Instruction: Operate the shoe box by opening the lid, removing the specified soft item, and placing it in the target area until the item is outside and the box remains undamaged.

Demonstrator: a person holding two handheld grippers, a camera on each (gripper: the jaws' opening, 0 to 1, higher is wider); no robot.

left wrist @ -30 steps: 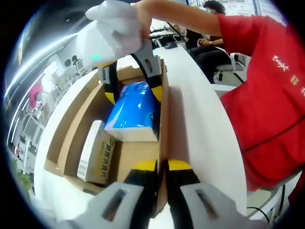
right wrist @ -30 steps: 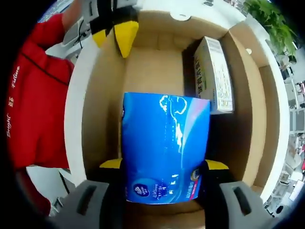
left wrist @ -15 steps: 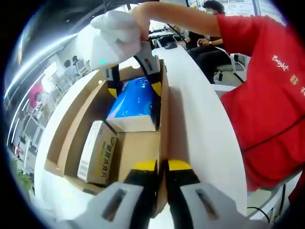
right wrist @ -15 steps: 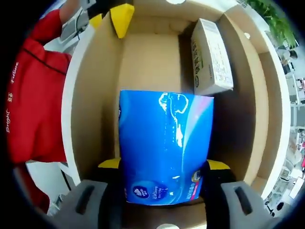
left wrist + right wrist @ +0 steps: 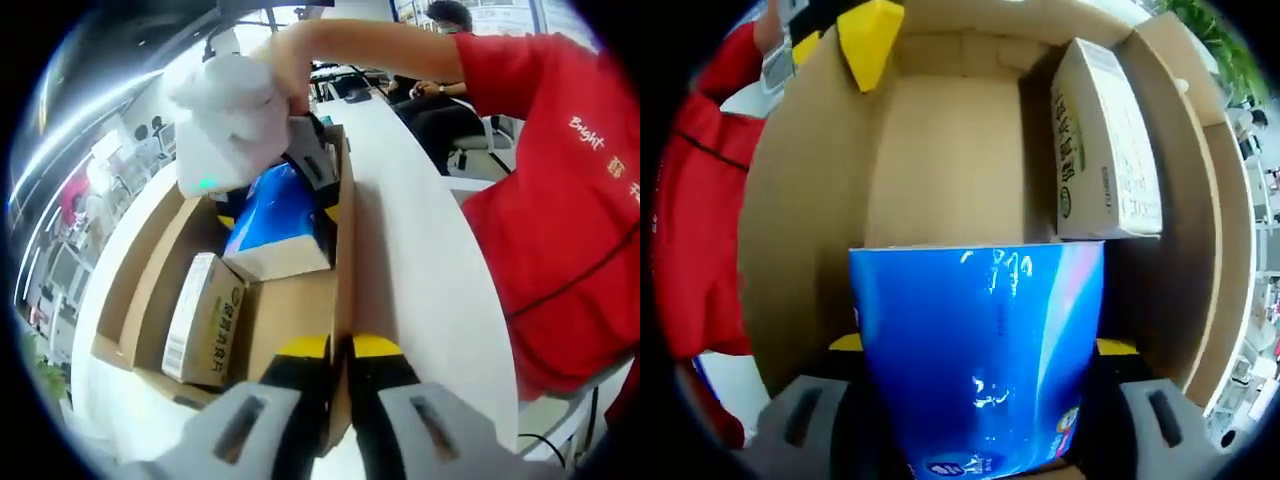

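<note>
Left gripper: your left gripper [image 5: 339,347] has its yellow-tipped jaws pressed together on the near wall of the shoe box [image 5: 343,250], at 6 o'clock in the left gripper view. In the right gripper view the same yellow tips [image 5: 868,35] show at 11 o'clock, on the far wall of the box.

Right gripper: your right gripper [image 5: 980,345] is clamped on the blue tissue pack [image 5: 980,360], one yellow fingertip [image 5: 1118,347] on each side of it. In the left gripper view it sits at 12 o'clock, under your white-gloved hand [image 5: 228,110].

Blue tissue pack: the soft item is held tilted, its lower end over the cardboard floor of the box. You cannot tell whether that end touches the floor. In the left gripper view the pack [image 5: 282,225] lies against the wall at 2 o'clock within the box.

Shoe box: it is open, brown cardboard, standing on a white table [image 5: 420,260].

Small carton: a printed white and tan carton [image 5: 203,318] lies flat on the box floor at 8 o'clock in the left gripper view; in the right gripper view it is at 2 o'clock, just beside the pack.

You: your red shirt [image 5: 560,180] is at 3 o'clock in the left gripper view.
</note>
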